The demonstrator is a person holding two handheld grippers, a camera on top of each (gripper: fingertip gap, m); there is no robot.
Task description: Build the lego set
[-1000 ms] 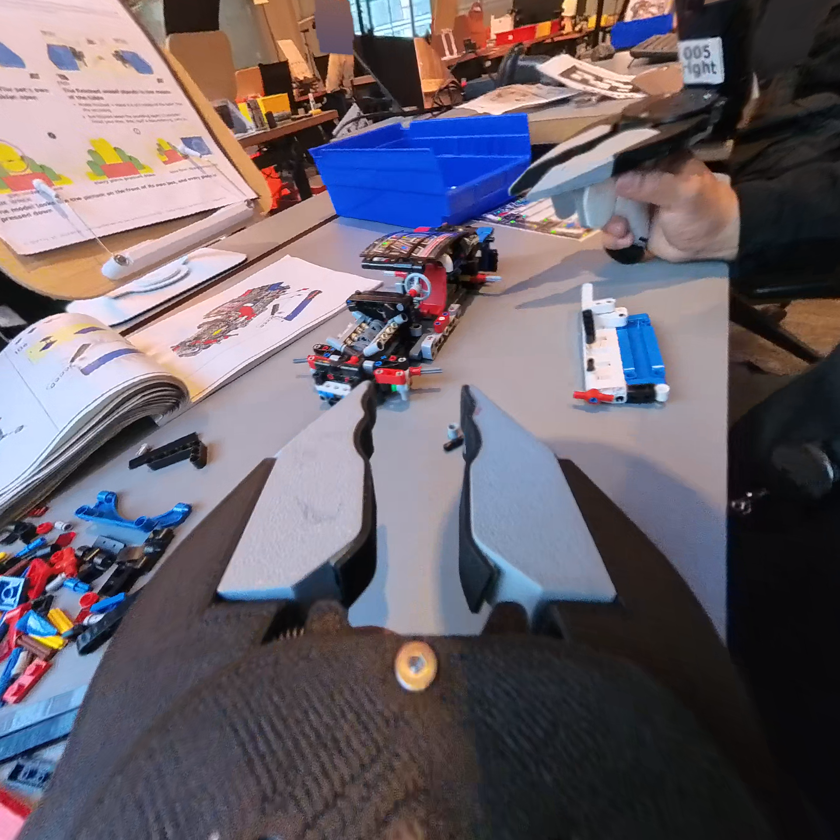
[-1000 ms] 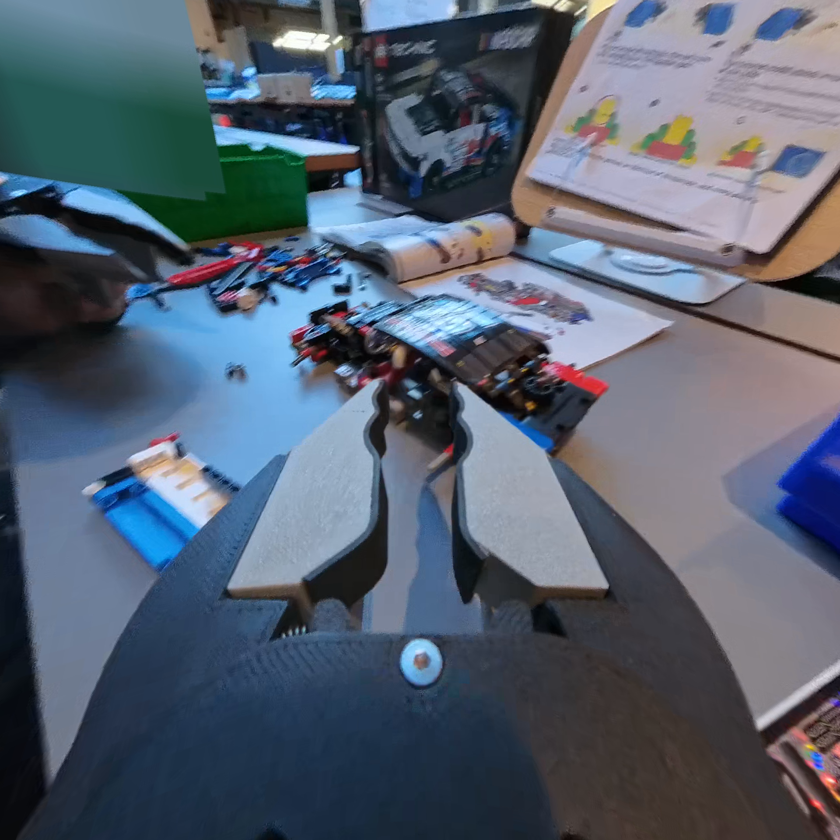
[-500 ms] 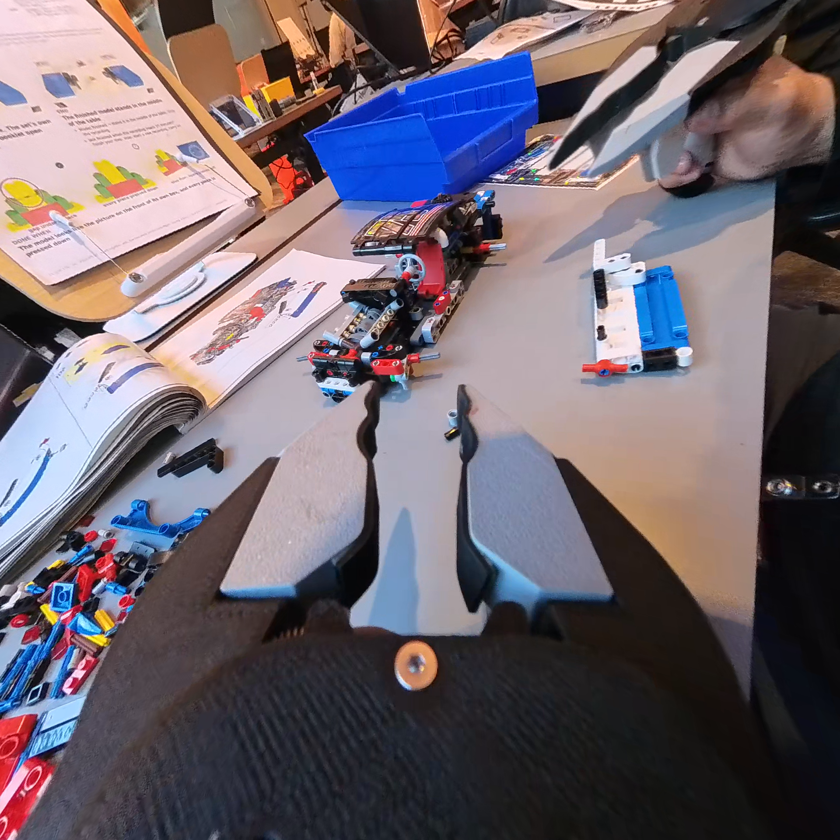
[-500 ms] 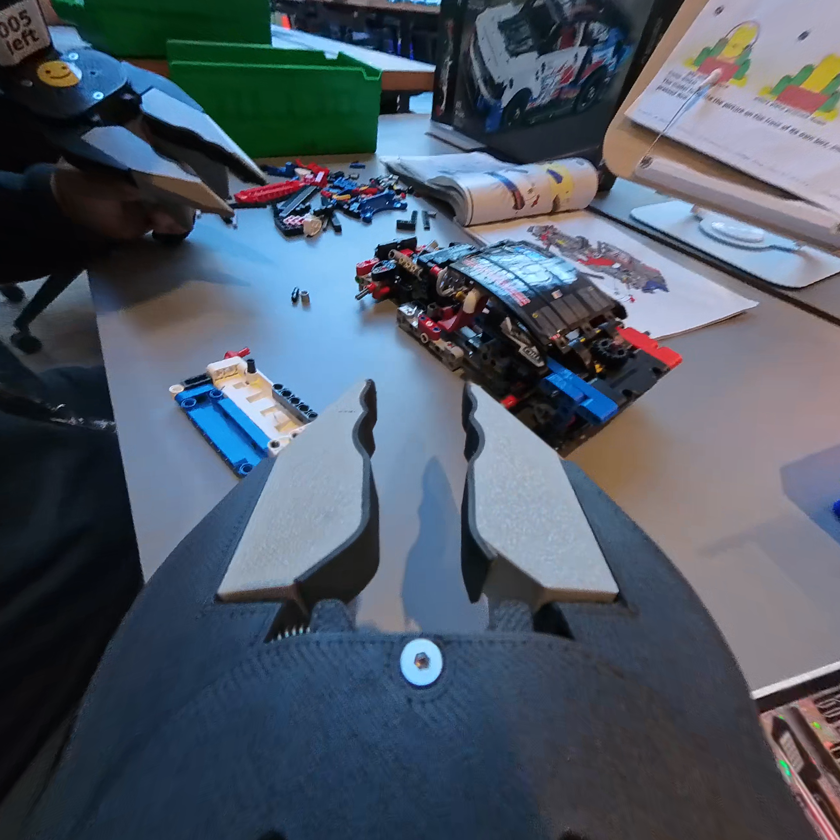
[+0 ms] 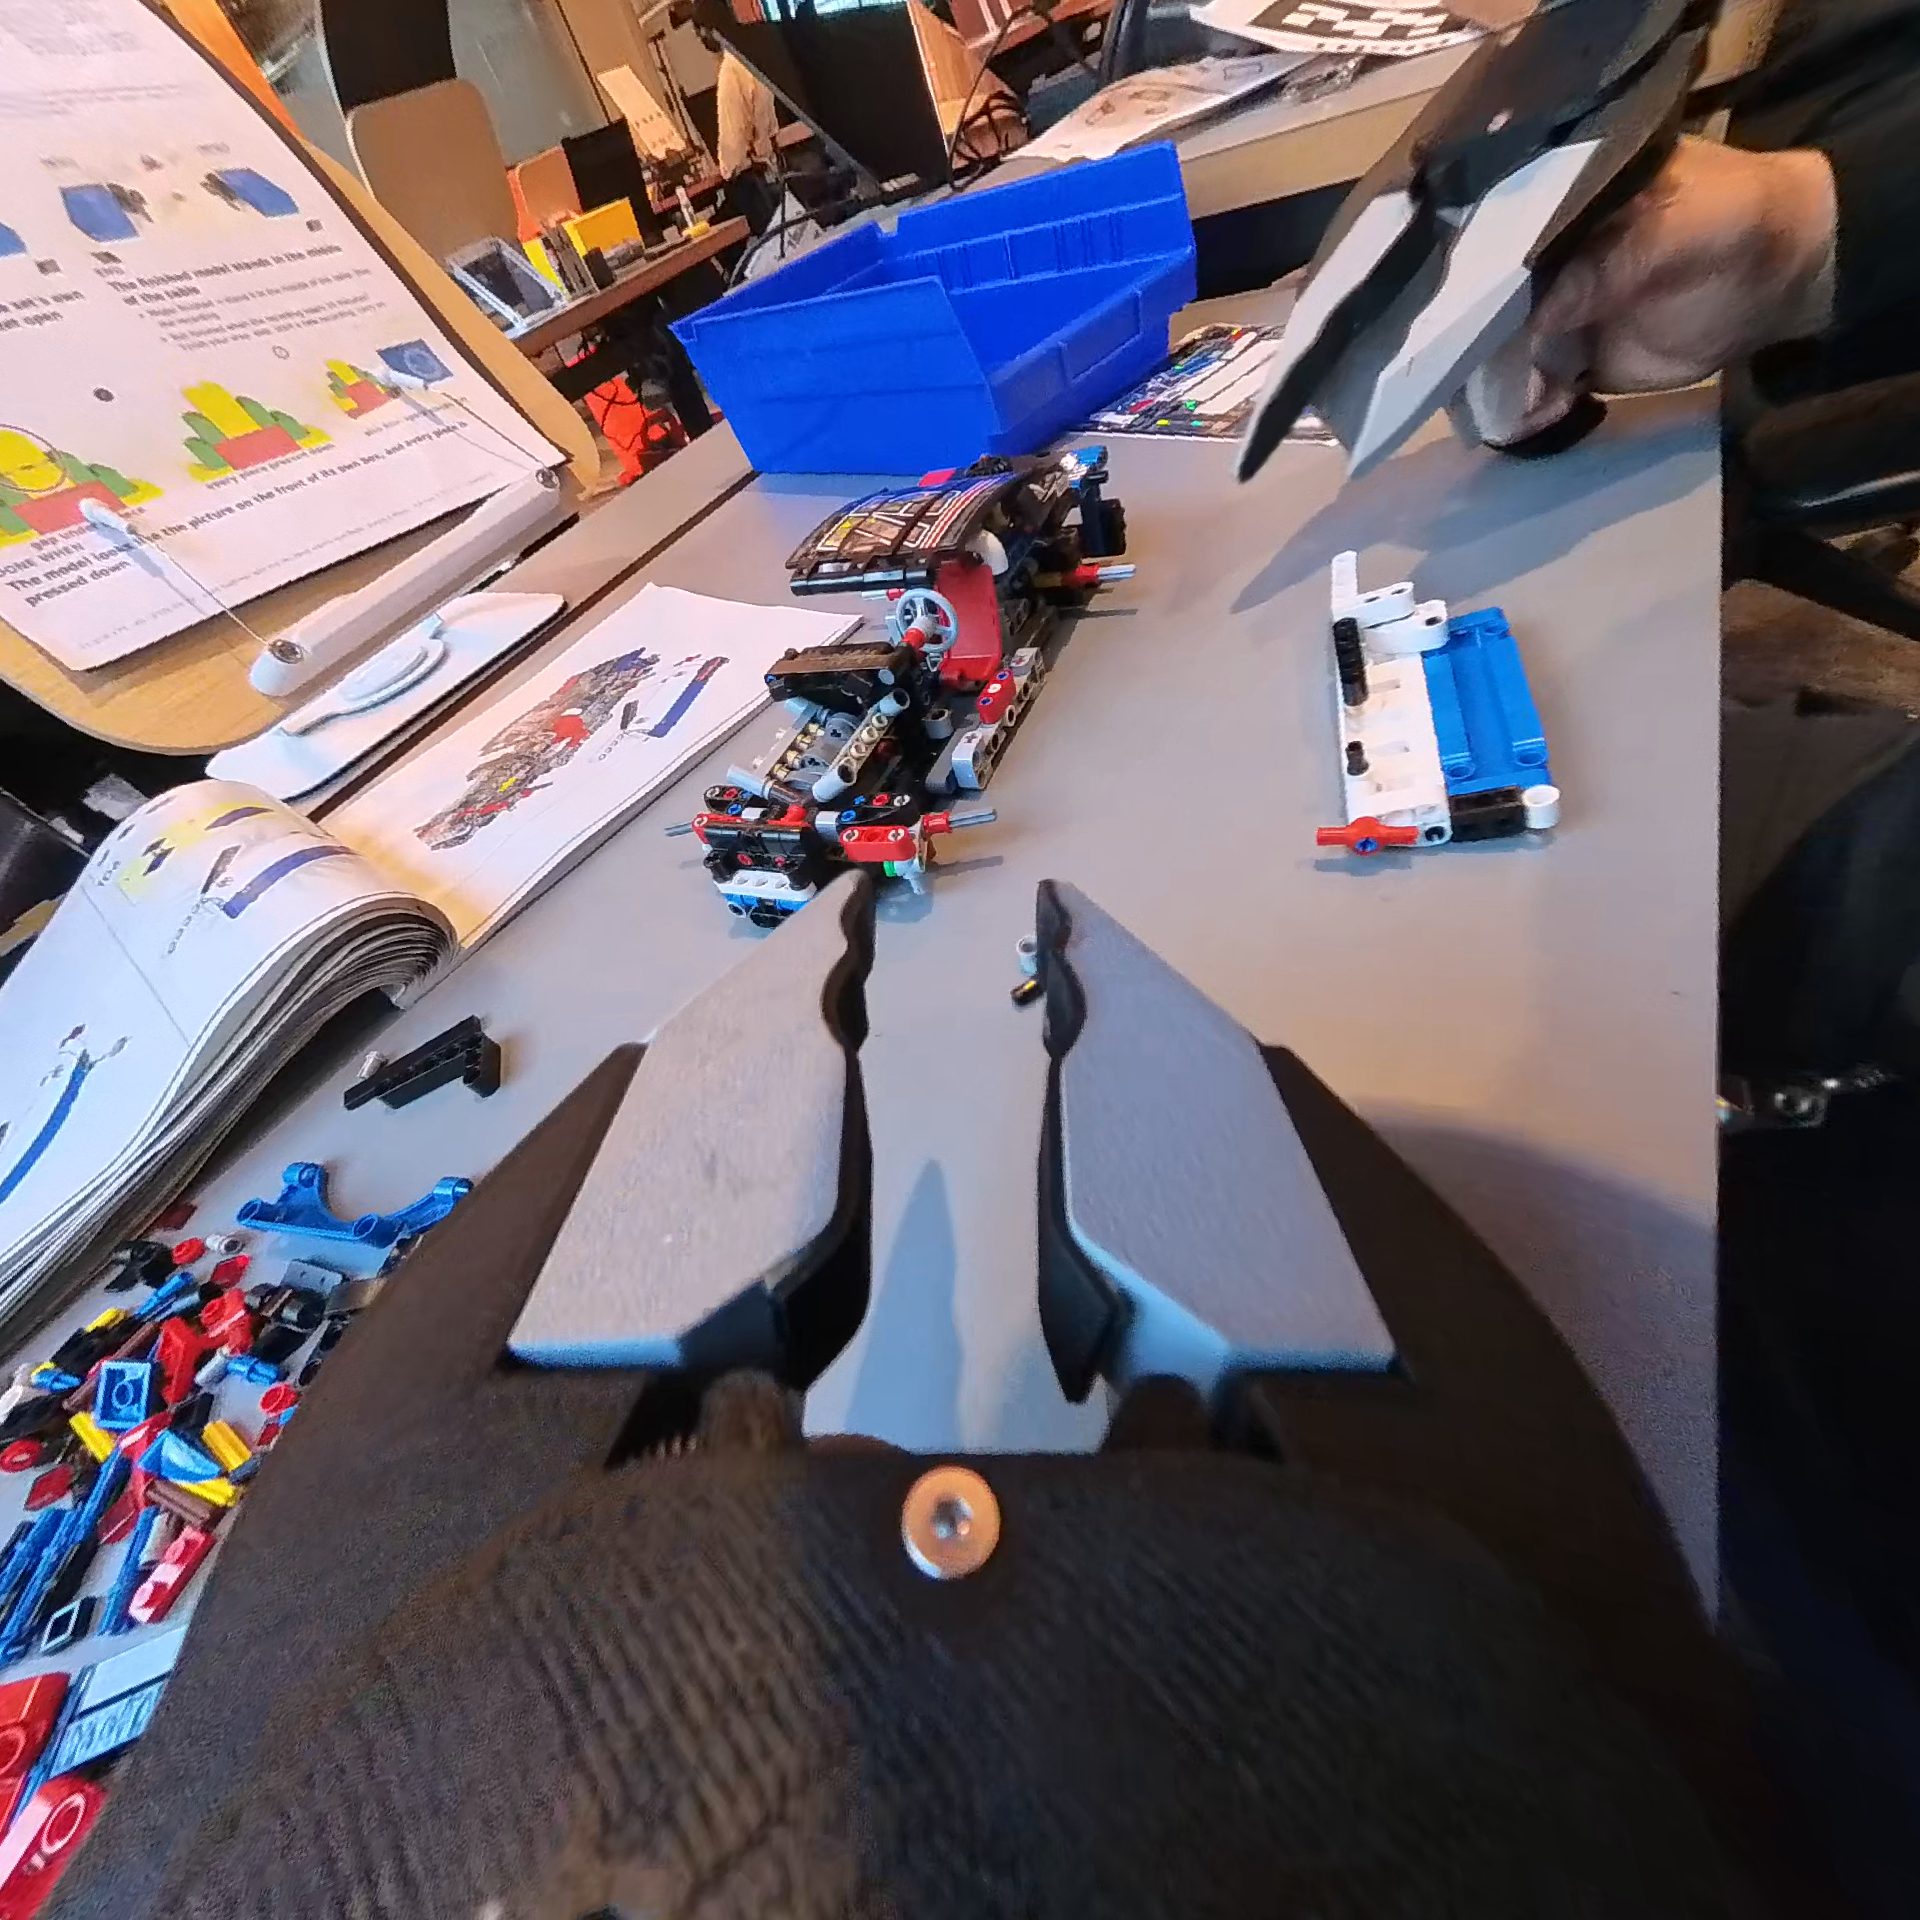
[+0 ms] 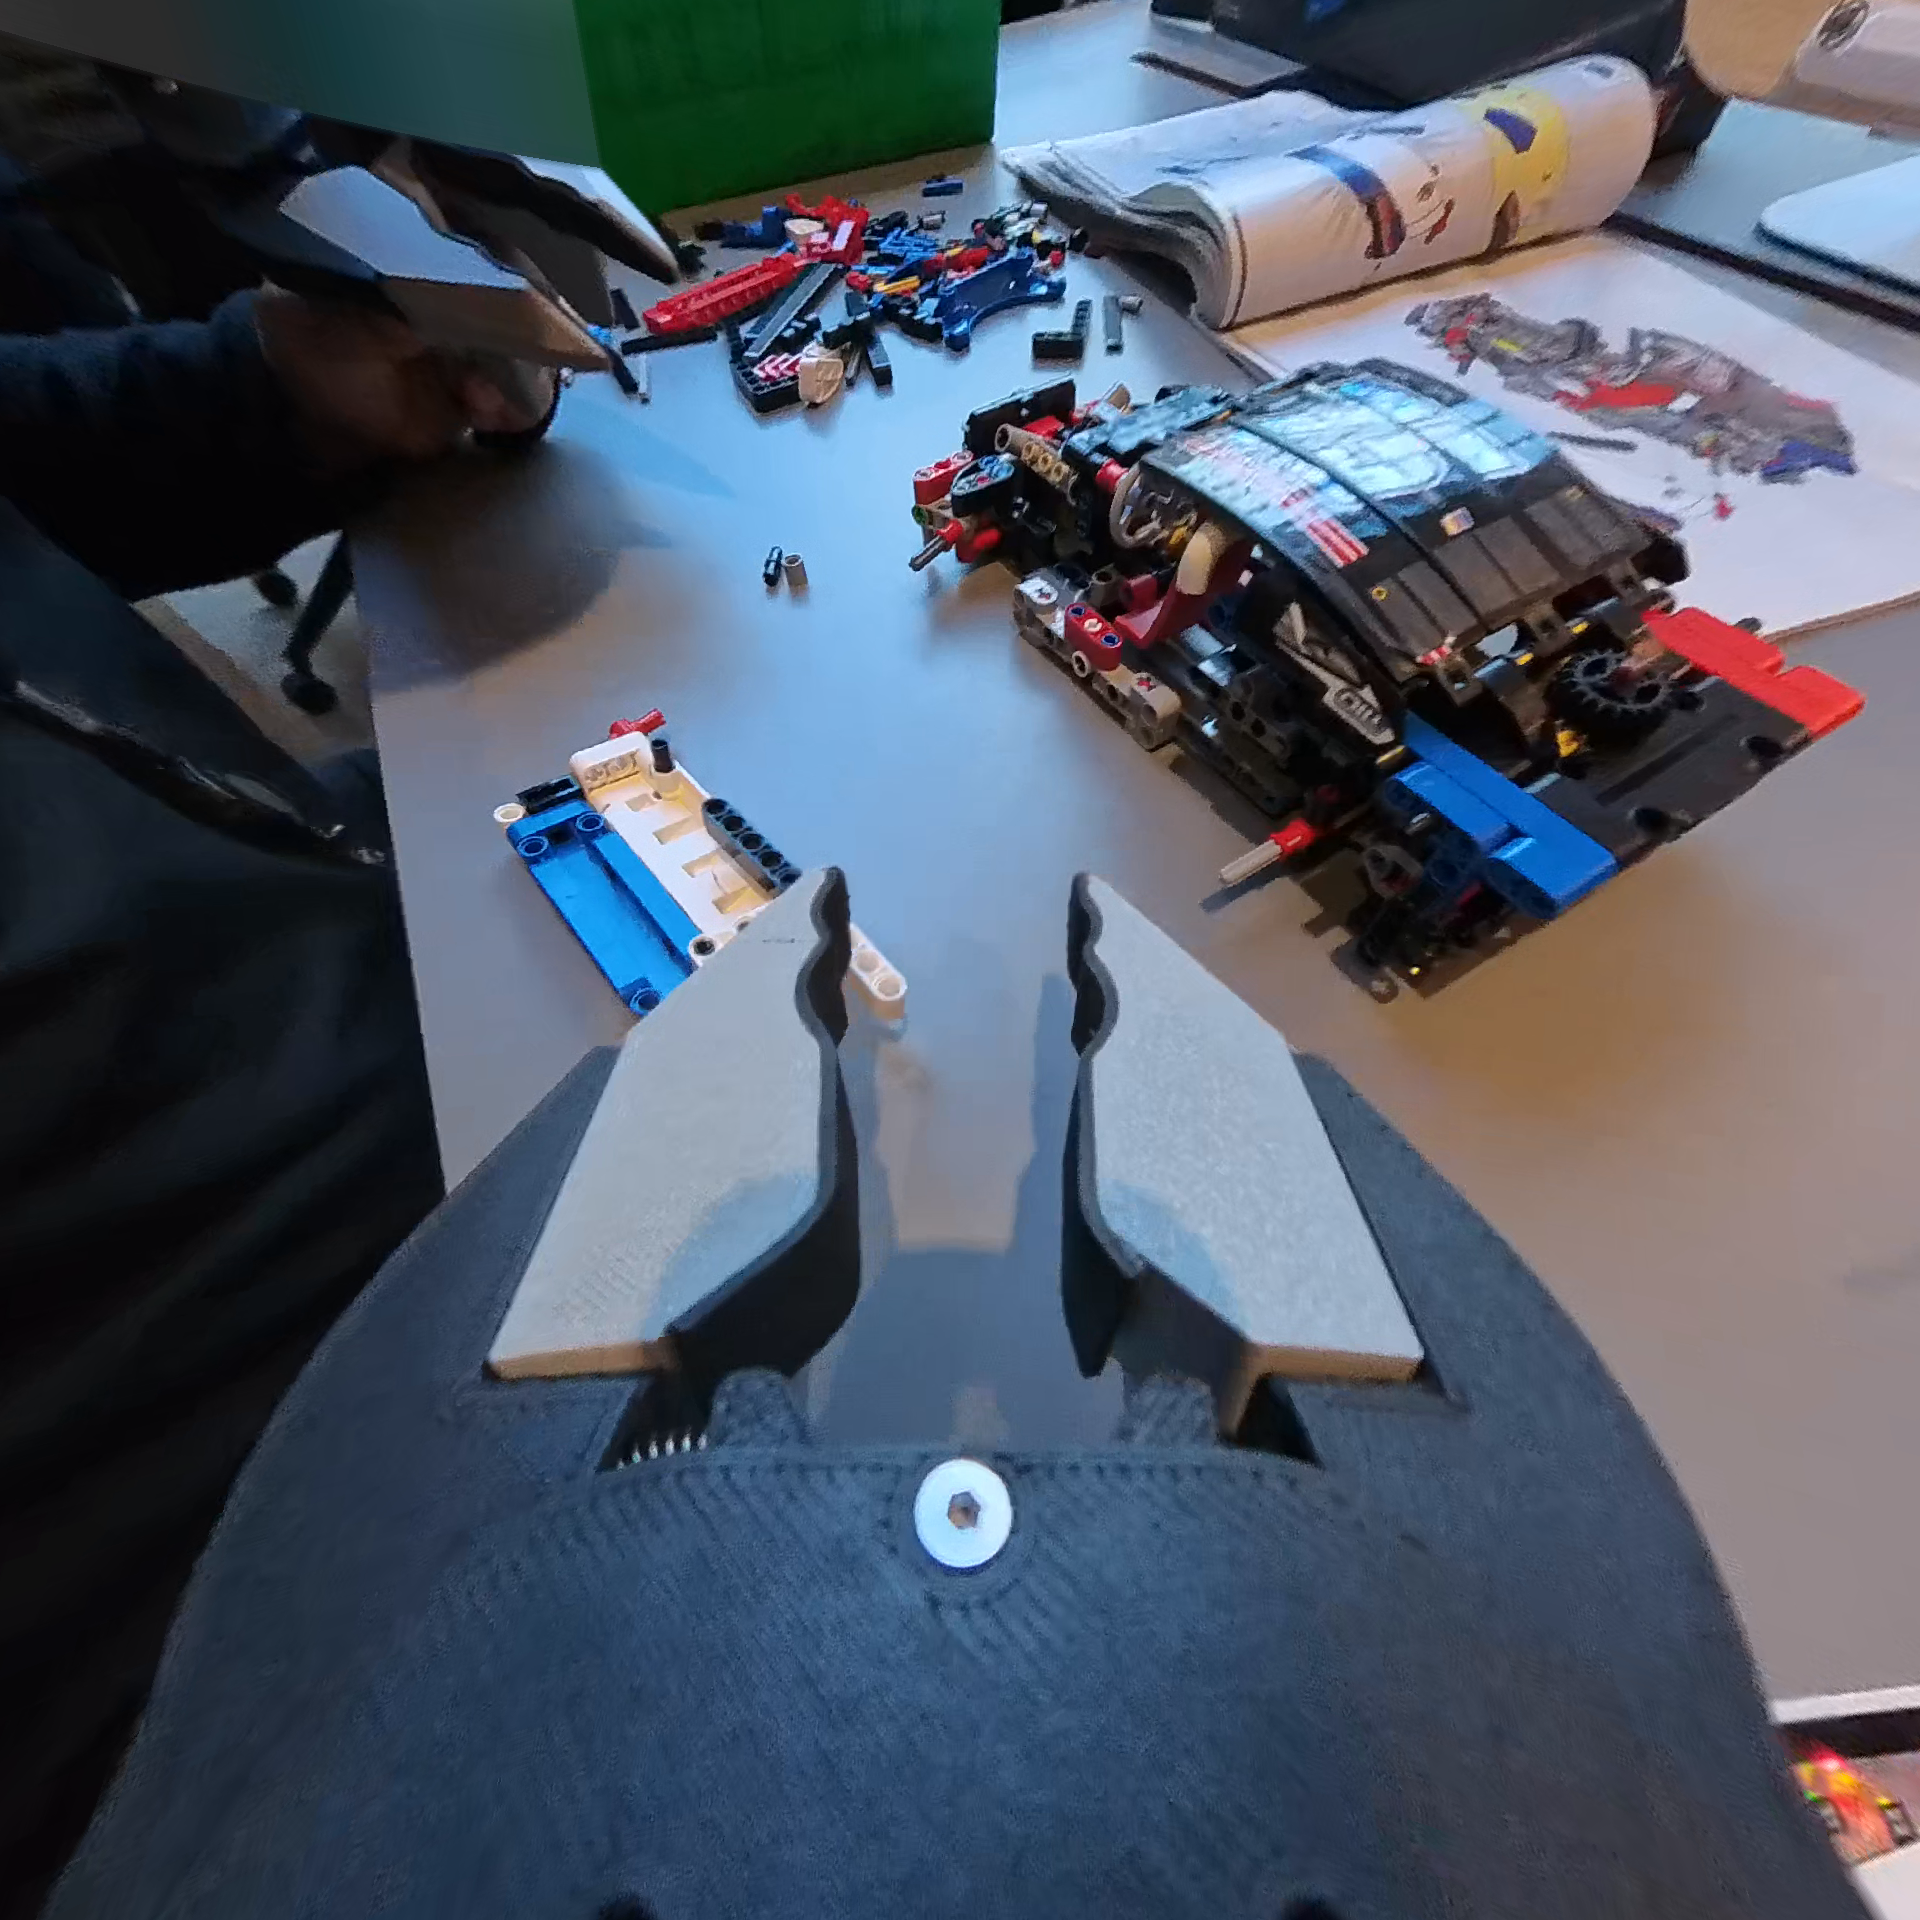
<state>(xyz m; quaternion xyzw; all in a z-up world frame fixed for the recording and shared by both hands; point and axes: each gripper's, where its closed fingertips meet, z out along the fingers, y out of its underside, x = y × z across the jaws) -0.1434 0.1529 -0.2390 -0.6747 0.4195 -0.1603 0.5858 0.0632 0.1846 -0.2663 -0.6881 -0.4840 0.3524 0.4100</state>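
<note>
A half-built black, red and blue lego car stands in the middle of the grey table. A flat blue and white panel assembly lies near the table's right edge. My left gripper is open and empty, above the table just short of the car's front. Two tiny loose pieces lie by its right finger. My right gripper is open and empty, above the table right next to the panel; it also shows in the left wrist view. The left gripper also shows far off in the right wrist view.
A pile of loose lego pieces lies at the left. An open instruction booklet lies beside the car. A blue bin, a green bin and a tilted instruction board stand around. One gripper's finger ends stand about 20 centimetres off the other's.
My right gripper swung down and left toward the blue and white panel and opened a little wider. My left gripper rose and tilted slightly; it stays open.
</note>
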